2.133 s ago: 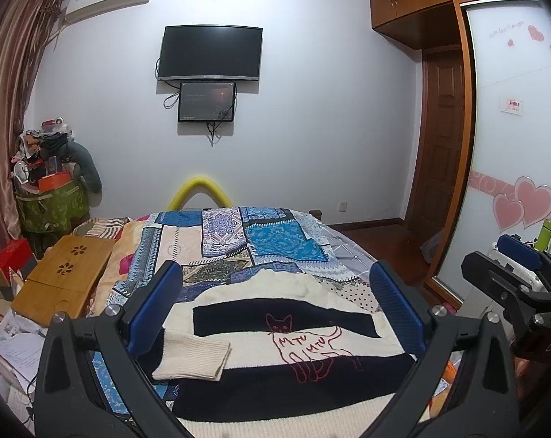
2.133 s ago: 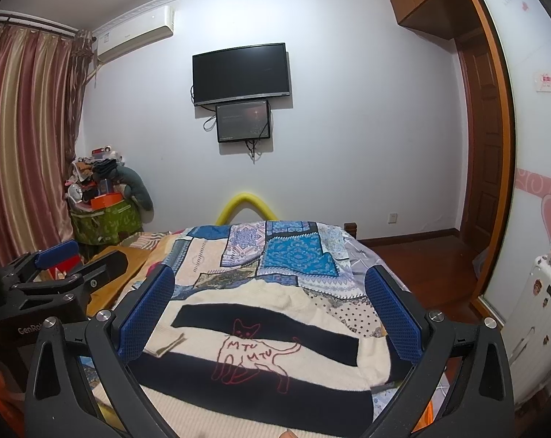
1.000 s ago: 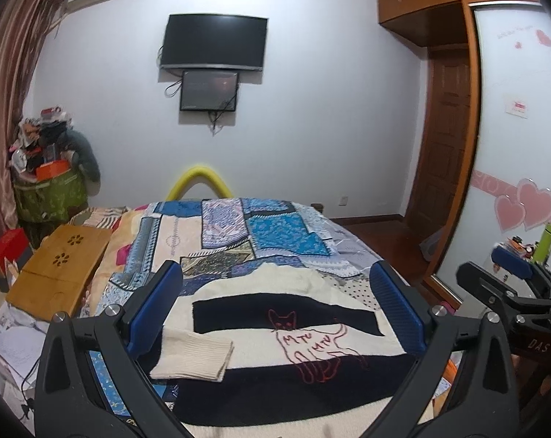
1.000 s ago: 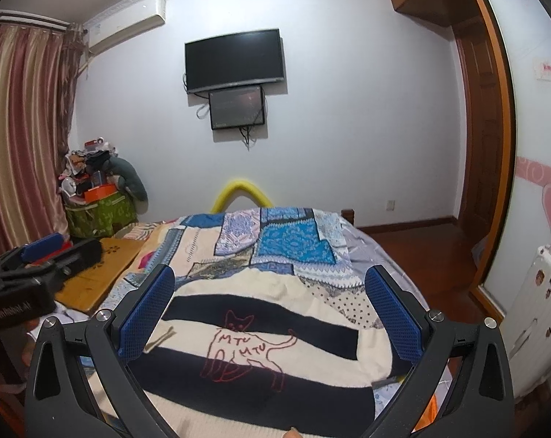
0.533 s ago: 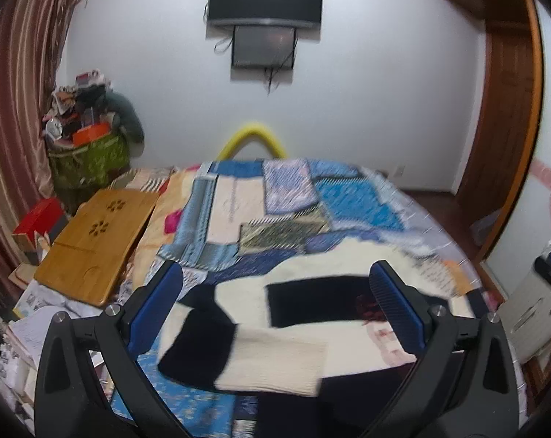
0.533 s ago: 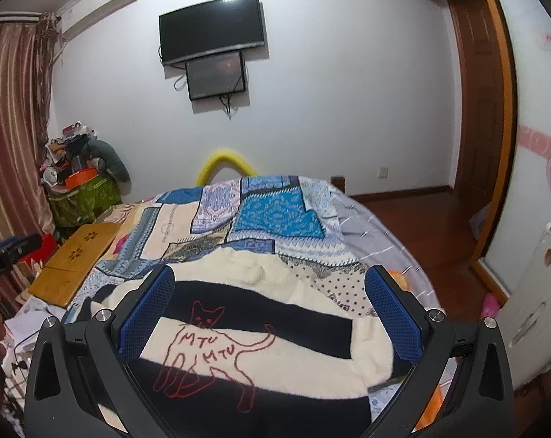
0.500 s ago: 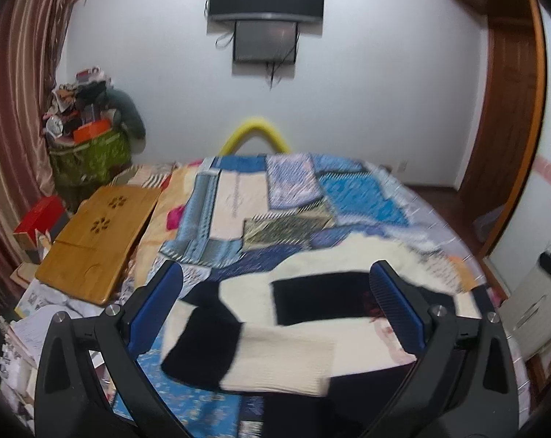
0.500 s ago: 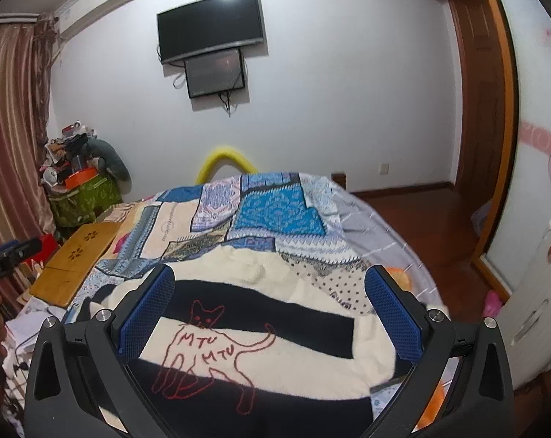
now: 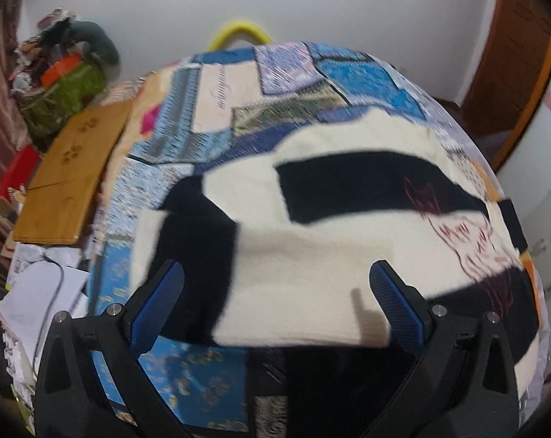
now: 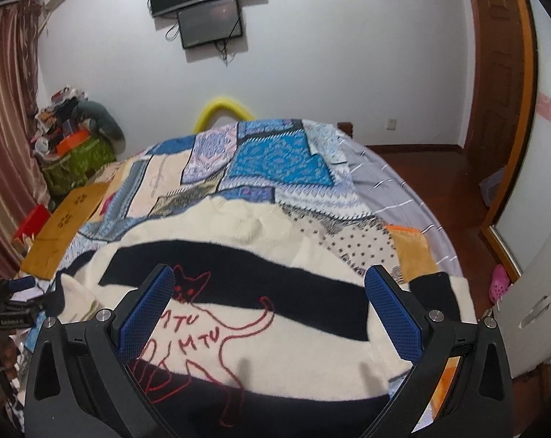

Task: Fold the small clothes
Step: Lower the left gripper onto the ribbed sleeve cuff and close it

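A cream and black striped sweater (image 9: 348,197) (image 10: 293,314) with a red cat outline (image 10: 210,332) lies spread on the bed. Its left sleeve (image 9: 297,277) lies folded across the body, cream cuff pointing right. My left gripper (image 9: 277,301) hovers open just above that folded sleeve, nothing between its blue pads. My right gripper (image 10: 270,310) is open over the cat drawing and the lower black stripe, holding nothing. The left gripper (image 10: 9,303) also shows at the left edge of the right wrist view.
A patchwork quilt (image 10: 275,164) covers the bed. A wooden lap table (image 9: 74,168) lies at the bed's left side, papers (image 9: 31,303) below it. A cluttered green basket (image 10: 78,160) stands in the left corner. A door (image 10: 494,91) and wardrobe are on the right.
My left gripper has dropped and tilted down toward the folded left sleeve, which now fills its view. My right gripper has lowered closer over the cat drawing. Both stay open.
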Available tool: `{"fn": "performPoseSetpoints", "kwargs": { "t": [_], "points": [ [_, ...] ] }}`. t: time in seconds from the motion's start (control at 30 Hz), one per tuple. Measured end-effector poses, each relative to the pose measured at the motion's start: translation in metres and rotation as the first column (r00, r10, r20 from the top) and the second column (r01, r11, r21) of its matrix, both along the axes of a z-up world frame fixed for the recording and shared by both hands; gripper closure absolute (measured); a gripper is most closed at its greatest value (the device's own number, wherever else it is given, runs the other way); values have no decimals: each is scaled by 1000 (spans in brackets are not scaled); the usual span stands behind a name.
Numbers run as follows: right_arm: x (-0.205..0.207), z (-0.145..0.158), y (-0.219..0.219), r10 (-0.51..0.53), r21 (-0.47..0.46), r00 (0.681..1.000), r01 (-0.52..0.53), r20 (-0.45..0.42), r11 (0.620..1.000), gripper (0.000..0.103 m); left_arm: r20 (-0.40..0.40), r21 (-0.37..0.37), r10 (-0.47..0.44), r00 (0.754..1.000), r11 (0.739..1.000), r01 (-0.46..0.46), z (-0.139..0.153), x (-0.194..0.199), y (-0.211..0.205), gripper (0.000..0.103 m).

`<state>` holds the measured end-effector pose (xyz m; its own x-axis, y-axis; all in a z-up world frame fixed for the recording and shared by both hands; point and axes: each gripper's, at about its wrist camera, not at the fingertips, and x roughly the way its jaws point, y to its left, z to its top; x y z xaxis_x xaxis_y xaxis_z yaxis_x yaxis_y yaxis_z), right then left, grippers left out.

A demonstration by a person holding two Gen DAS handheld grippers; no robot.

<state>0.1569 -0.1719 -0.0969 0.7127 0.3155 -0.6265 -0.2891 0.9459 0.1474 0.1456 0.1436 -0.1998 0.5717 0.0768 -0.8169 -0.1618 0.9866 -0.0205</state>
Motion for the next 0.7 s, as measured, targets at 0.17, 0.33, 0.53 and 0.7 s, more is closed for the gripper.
{"fn": "performPoseSetpoints", "kwargs": {
  "t": [0.17, 0.33, 0.53, 0.7],
  "points": [
    [2, -7, 13, 49, -15, 999, -49, -20, 999, 0, -46, -16, -83, 995, 996, 82, -13, -1, -24, 0],
    [6, -16, 28, 97, -33, 994, -98, -45, 995, 0, -103, 13, -138, 985, 990, 140, -22, 8, -37, 12],
    [4, -23, 42, 138, -57, 989, -141, -56, 988, 0, -128, -93, -135, 983, 988, 124, -24, 23, -24, 53],
    [5, -27, 42, 134, -41, 989, -137, -69, 990, 0, -124, -134, -164, 979, 980, 147, -23, 25, -27, 87]
  ]
}}
